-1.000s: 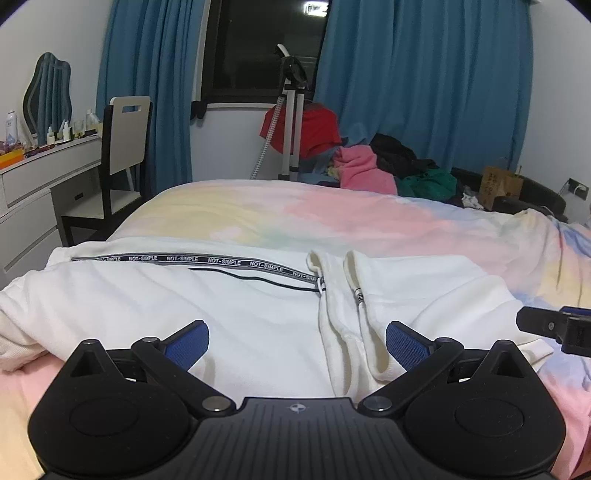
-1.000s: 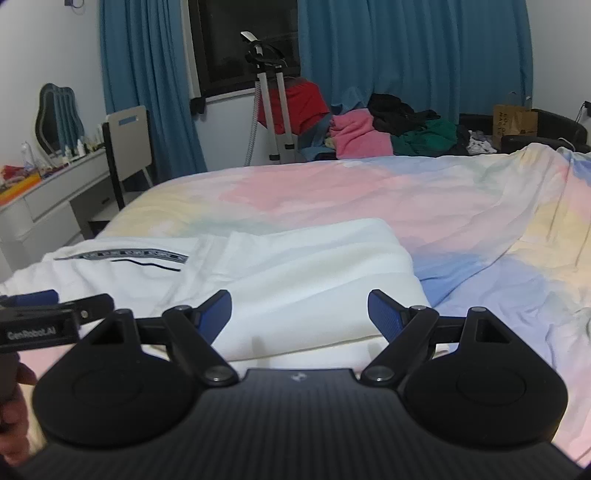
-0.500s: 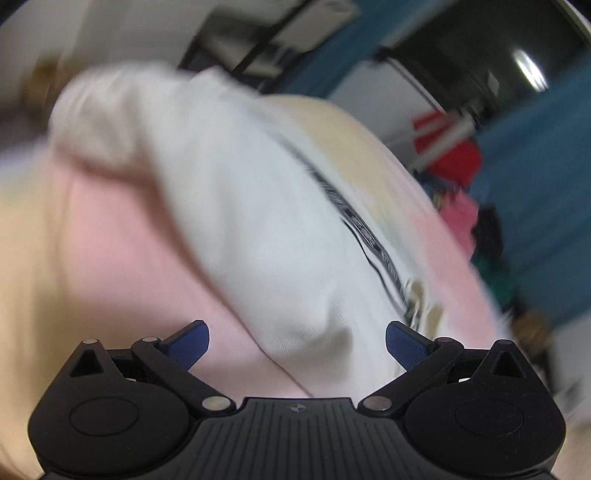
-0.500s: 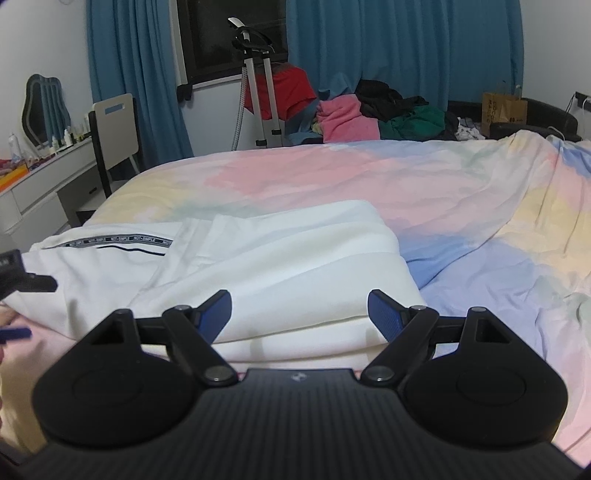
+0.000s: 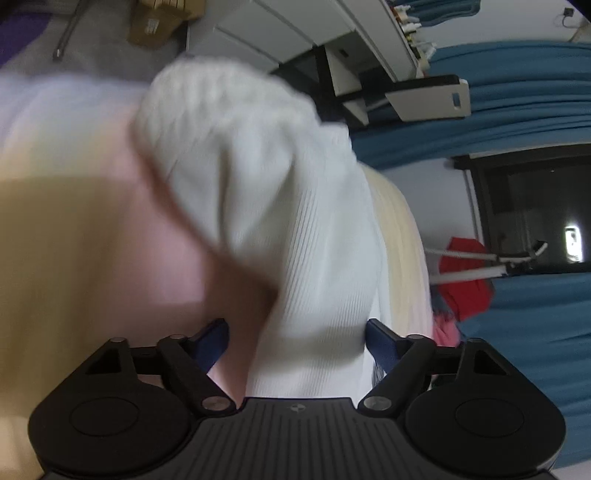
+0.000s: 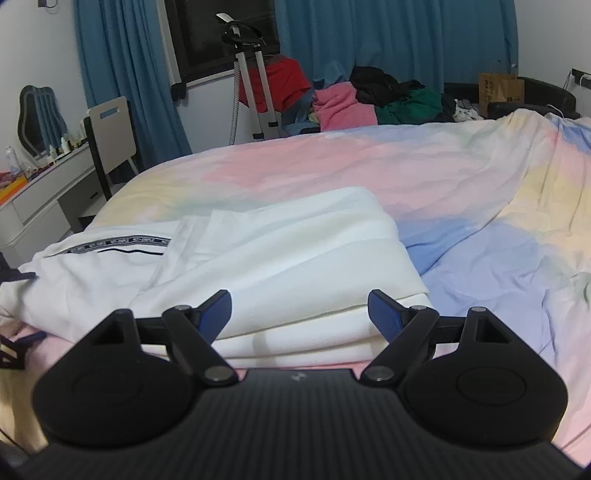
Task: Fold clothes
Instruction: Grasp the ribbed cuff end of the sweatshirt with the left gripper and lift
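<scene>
Lying across the lower left and centre of the right wrist frame: one white garment [image 6: 295,266], partly folded, thick layered edge toward the camera, a black-and-white printed band near its left end. It rests on a bed [image 6: 424,173] with a pastel cover in pink, yellow and blue.

Right tongs [image 6: 300,310]: blue pads wide apart, hovering just above the near folded edge of the garment, nothing clamped.

Left tongs [image 5: 295,343]: view rolled sideways and blurred. Jaws closing, with a ribbed white end of the garment [image 5: 295,229] passing between the pads; the right pad lies against the cloth, while the left pad stands clear of it over the pink cover, so no grip is made. A sliver of these tongs shows at the far left edge of the right wrist frame.

Surroundings, right wrist frame:
- blue curtains [image 6: 388,33] across the top, dark window between them
- white stand [image 6: 255,92] upper centre, a red cloth behind it
- heap of clothes [image 6: 376,99] in pink, black and green, upper centre-right
- white desk [image 6: 40,192] with bottles and a mirror, left edge
- white chair [image 6: 110,129] beside it
- brown paper bag [image 6: 500,88], upper right
</scene>
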`<state>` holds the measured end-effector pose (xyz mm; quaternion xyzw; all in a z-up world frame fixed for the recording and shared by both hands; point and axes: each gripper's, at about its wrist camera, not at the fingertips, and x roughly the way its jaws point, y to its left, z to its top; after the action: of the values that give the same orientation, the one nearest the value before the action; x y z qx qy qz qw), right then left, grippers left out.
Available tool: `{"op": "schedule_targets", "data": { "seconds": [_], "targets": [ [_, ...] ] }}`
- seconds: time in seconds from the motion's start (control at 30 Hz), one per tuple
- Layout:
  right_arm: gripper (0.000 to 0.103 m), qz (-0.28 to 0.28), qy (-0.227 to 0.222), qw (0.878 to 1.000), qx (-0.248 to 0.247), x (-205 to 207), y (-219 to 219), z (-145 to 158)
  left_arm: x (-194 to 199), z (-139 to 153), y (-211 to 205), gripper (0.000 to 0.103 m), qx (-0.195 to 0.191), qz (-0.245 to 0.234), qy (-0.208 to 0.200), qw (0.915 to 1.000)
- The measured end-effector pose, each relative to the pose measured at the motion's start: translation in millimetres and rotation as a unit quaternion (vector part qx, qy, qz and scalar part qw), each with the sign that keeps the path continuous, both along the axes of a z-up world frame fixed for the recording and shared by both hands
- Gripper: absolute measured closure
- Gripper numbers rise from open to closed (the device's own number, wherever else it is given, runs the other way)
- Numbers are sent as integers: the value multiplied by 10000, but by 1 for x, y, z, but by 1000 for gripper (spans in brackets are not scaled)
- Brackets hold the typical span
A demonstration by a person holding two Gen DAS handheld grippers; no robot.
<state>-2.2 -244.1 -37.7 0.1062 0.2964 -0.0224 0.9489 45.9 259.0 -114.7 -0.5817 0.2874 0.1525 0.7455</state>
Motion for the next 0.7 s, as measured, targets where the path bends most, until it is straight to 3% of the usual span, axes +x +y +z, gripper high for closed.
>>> {"op": "schedule_targets", "data": {
  "seconds": [0.17, 0.27, 0.4, 0.5, 0.6, 0.7],
  "targets": [
    [21, 96, 63, 9999, 78, 2, -1, -6, 19, 8, 21, 30, 404, 29, 90, 9991],
    [21, 296, -44, 9996, -2, 5, 7, -7, 29, 8, 29, 38, 548, -43, 139, 9984],
    [21, 569, -282, 9975, -296, 20, 30, -8, 34, 16, 27, 50, 1078, -126, 145, 9940],
    [21, 743, -259, 9956, -518, 40, 50, -16, 44, 28, 13, 58, 1646, -195, 151, 9861],
    [20, 896, 275, 9937, -612, 60, 63, -40, 55, 41, -3, 66, 2116, -261, 33, 9770],
    [20, 936, 364, 9919, -777, 59, 68, -50, 57, 57, -25, 72, 2659, -329, -126, 9633]
  ]
}}
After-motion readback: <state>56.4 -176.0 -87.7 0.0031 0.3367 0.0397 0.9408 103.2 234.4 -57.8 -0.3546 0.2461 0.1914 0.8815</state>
